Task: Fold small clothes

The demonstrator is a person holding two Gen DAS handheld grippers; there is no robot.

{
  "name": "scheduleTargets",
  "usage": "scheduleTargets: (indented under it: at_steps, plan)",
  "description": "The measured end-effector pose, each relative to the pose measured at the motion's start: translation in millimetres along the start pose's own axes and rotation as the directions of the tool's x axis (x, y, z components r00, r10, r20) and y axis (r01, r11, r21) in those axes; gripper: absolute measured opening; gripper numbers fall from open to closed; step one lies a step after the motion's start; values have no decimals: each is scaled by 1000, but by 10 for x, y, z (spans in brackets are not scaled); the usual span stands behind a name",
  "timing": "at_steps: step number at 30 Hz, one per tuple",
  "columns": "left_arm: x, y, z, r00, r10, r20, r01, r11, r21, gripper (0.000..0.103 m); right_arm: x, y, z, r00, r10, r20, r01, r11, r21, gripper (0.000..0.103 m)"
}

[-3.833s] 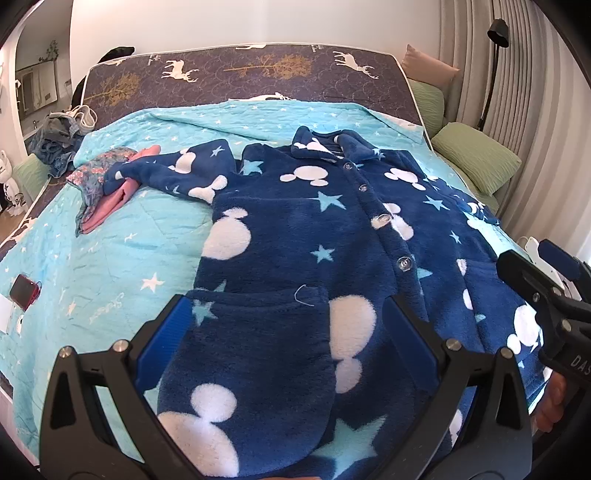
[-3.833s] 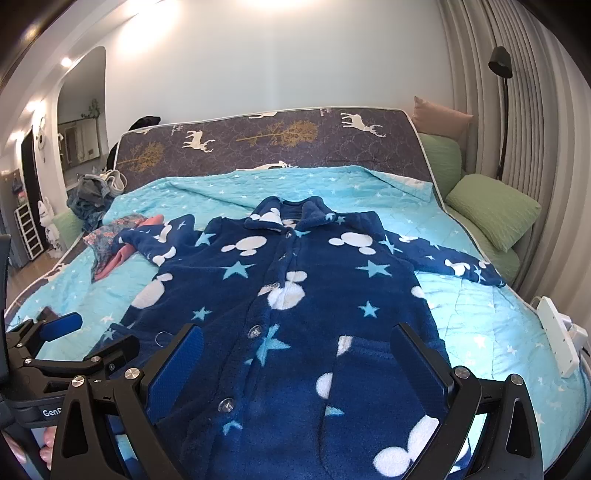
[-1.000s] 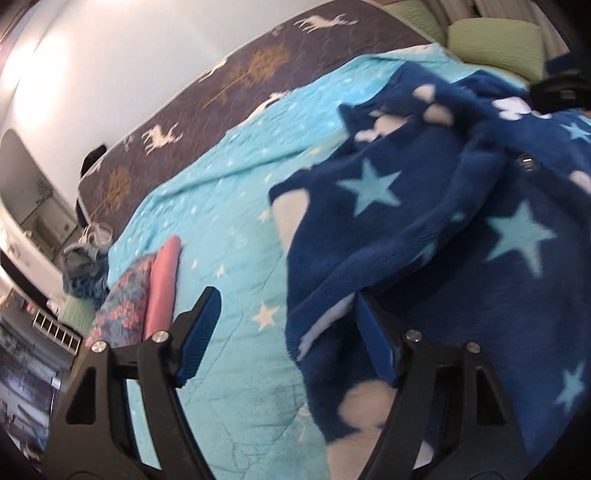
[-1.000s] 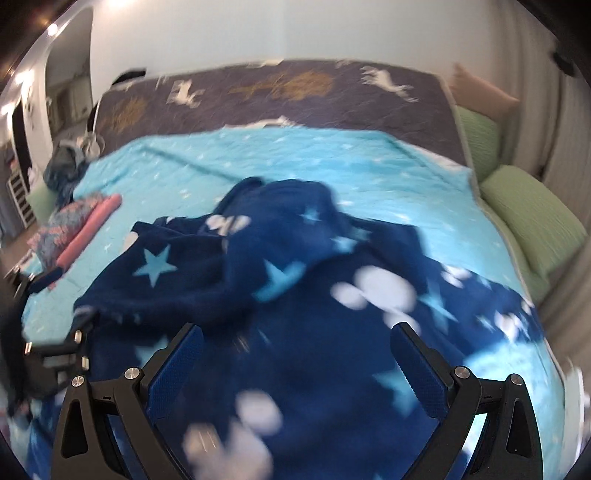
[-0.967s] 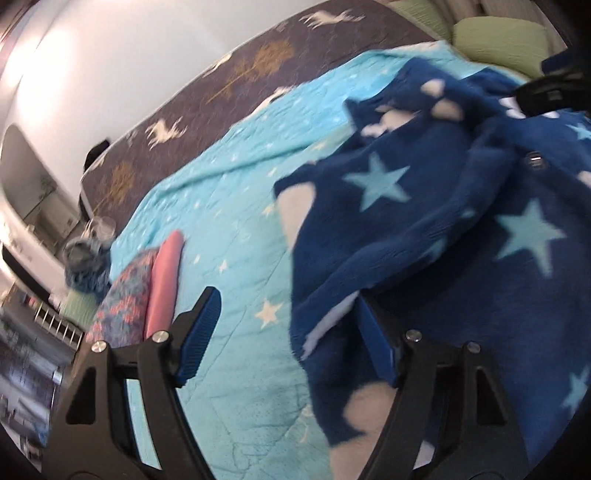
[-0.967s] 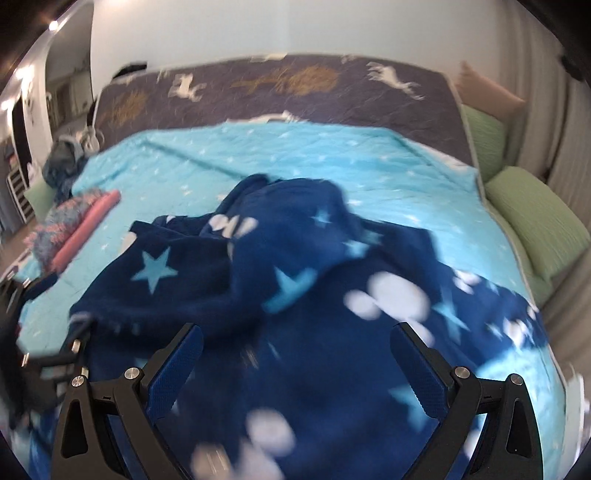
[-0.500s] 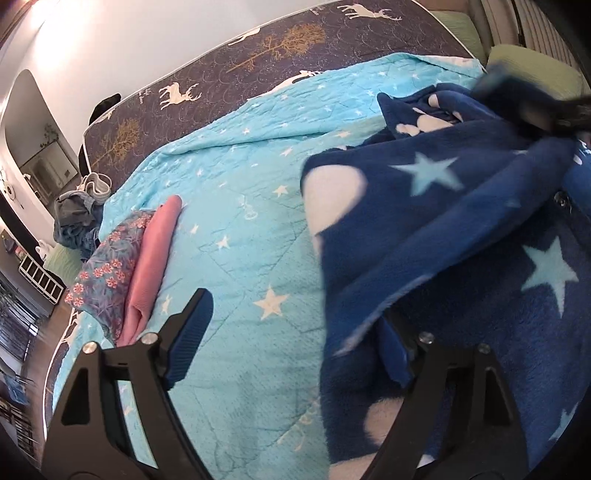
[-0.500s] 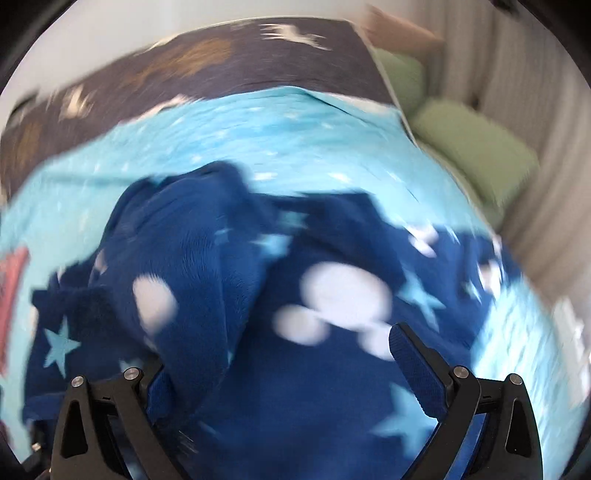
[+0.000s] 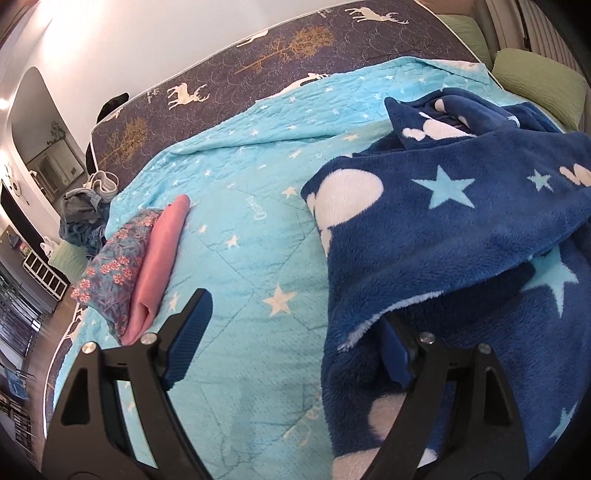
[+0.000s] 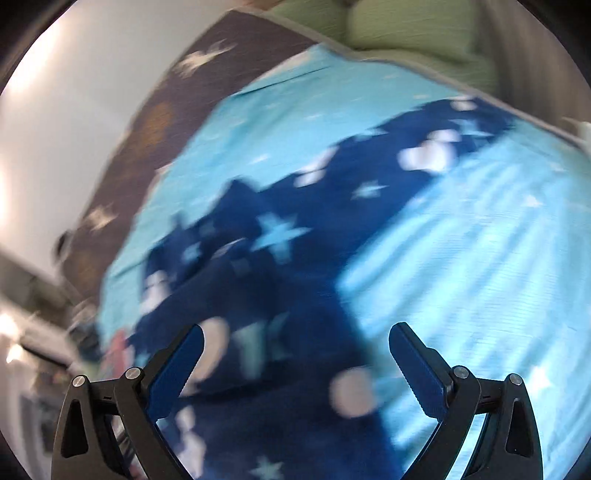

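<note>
— Pyjama jacket (image 9: pixel 461 236), the blue fleece one with stars: 3.8 seconds before this it lay flat and buttoned on the turquoise quilt (image 9: pixel 236 236), both sleeves spread. What had changed by this moment?

— You had thrown its left side over the middle. In the left wrist view a thick flap with a white blob and a pale star lay doubled across the front, its pale underside showing along the lower edge. The sleeve that had reached toward the pink folded cloth (image 9: pixel 159 266) was gone from that bare stretch of quilt.

— And your tongs?

— Your left tongs (image 9: pixel 295 339) had just been opening and stood released: one finger hung over bare quilt, the other was tucked under the flap's edge, and nothing was pinched. Your right tongs (image 10: pixel 295 369) gaped wide over the jacket, grasping nothing; that view was smeared by motion.

— So where did the fold stand?

— First lengthwise fold looked laid, I judged. The right sleeve (image 10: pixel 443 147) was spread toward the green pillows (image 10: pixel 417 33), so that side remained.

— Which way did the jacket point?

— Collar (image 9: pixel 443 114) toward the deer-print headboard (image 9: pixel 280 55), hem toward you; long axis ran from you to the headboard.
</note>
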State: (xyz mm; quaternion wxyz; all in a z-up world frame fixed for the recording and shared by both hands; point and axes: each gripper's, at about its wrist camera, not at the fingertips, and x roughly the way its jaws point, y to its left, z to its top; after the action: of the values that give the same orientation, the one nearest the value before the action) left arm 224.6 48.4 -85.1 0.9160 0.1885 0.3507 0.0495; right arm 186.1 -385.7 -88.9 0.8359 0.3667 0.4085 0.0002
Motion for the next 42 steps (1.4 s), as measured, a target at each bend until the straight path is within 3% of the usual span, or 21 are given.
scheduleTargets:
  at_steps: [2, 7, 12, 13, 14, 15, 16, 17, 21, 24, 27, 30, 32, 36, 39, 42]
  plan:
    - [21, 27, -9, 1000, -13, -11, 13, 1000, -19, 84, 68, 50, 16, 997, 55, -52, -58, 997, -46, 102]
    - [77, 179, -32, 997, -76, -34, 72, 991, -111, 86, 421, 325, -22, 986, 96, -138, -113, 986, -123, 102]
    - [92, 215, -88, 993, -116, -33, 111, 984, -143, 86, 819, 545, 147, 984, 73, -160, -107, 972, -209, 102]
    - [95, 212, -95, 992, -119, -34, 113, 983, -143, 86, 846, 556, 167, 985, 73, -157, -107, 970, -220, 98]
    - [105, 216, -103, 992, -124, -38, 117, 982, -146, 86, 855, 580, 194, 986, 64, -152, -98, 968, -229, 91]
    - [117, 225, -106, 991, -128, -41, 121, 981, -153, 86, 890, 592, 235, 988, 45, -149, -81, 967, -241, 61]
    - [122, 228, -107, 990, -133, -44, 125, 979, -159, 86, 948, 647, 260, 986, 23, -164, -65, 966, -251, 16]
    - [121, 235, -107, 990, -135, -46, 126, 978, -165, 86, 966, 633, 287, 983, 28, -180, -72, 967, -245, 13]
    - [93, 260, -125, 991, -124, -44, 114, 978, -176, 87, 620, 867, 299, 993, 99, -64, -114, 937, -330, 13]
    - [62, 279, -158, 991, -130, -39, 121, 976, -179, 87, 292, 1055, 281, 984, 179, -3, -165, 902, -399, 13]
    - [25, 296, -195, 991, -133, -26, 127, 976, -176, 87, 246, 1071, 282, 991, 134, 32, -105, 888, -448, 14]
    - [-55, 280, -217, 992, -128, -20, 123, 980, -159, 87, 542, 789, 307, 1000, -19, -5, 16, 920, -391, 17]
    - [-148, 289, -231, 991, -137, -12, 134, 981, -140, 87, 719, 531, 288, 992, -126, -30, 110, 940, -322, 21]
    - [-404, 422, -200, 983, -178, 47, 183, 973, -140, 86, 521, 182, 242, 997, -46, -58, 31, 973, -229, 26]
    - [-540, 558, -51, 963, -240, 121, 260, 945, -197, 86, 346, 241, 194, 999, -31, -37, 20, 962, -271, 29]
    - [-398, 548, 118, 962, -247, 113, 267, 940, -213, 87, 295, 448, 128, 998, -27, -48, 9, 940, -341, 34]
